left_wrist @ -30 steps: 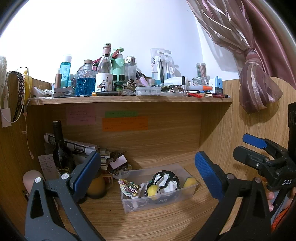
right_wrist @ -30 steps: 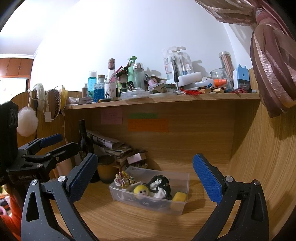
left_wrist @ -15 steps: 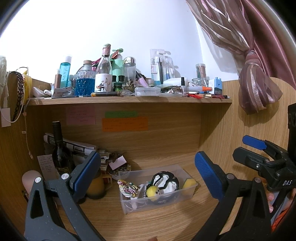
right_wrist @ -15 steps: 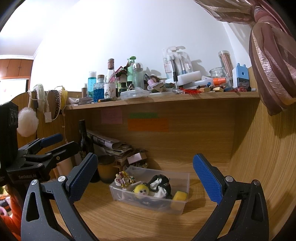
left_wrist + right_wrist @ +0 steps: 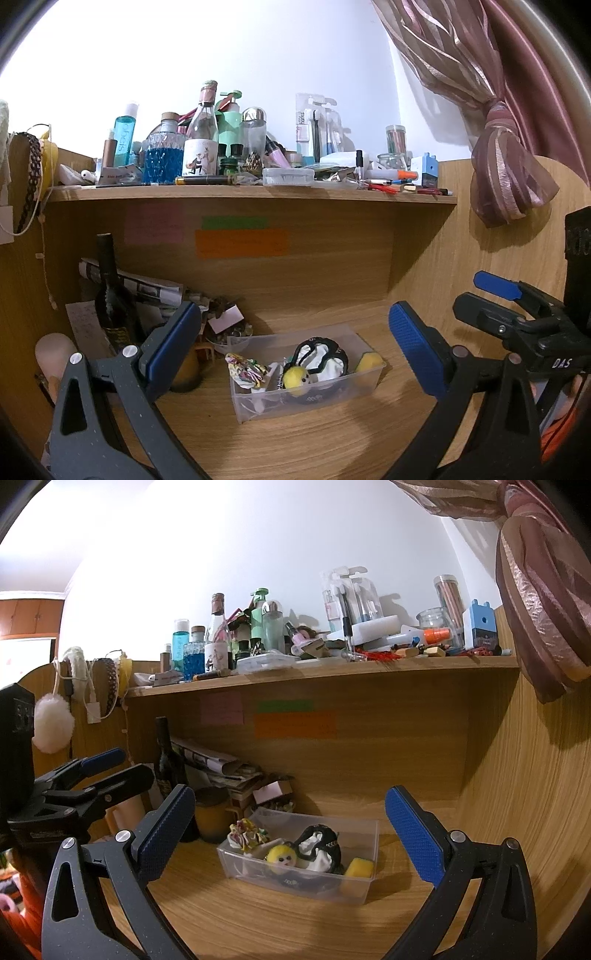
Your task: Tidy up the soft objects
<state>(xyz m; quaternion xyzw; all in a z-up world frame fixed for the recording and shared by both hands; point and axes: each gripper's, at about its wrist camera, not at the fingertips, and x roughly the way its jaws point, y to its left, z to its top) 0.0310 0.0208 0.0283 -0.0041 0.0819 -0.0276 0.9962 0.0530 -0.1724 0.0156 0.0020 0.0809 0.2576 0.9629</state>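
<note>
A clear plastic bin (image 5: pixel 364 384) (image 5: pixel 360 888) stands on the wooden desk. In it lie a floral scrunchie (image 5: pixel 245 371) (image 5: pixel 246 833), a yellow plush ball with a face (image 5: pixel 295 377) (image 5: pixel 281 857), a black and white soft toy (image 5: pixel 322 359) (image 5: pixel 320 847) and a yellow sponge (image 5: pixel 370 361) (image 5: pixel 361 867). My left gripper (image 5: pixel 293 345) is open and empty, held back from the bin. My right gripper (image 5: pixel 290 829) is open and empty too, also back from the bin. Each gripper shows at the edge of the other's view.
A dark wine bottle (image 5: pixel 110 295) (image 5: pixel 168 760), rolled newspapers (image 5: pixel 140 288), a brown mug (image 5: pixel 213 814) and a pink cylinder (image 5: pixel 55 356) crowd the desk's left back. The shelf (image 5: pixel 251 192) above holds several bottles and small items. A white pom-pom (image 5: pixel 53 718) and a curtain (image 5: pixel 506 177) hang at the sides.
Both views shift very slightly; the grippers stay open and the bin's contents lie as before.
</note>
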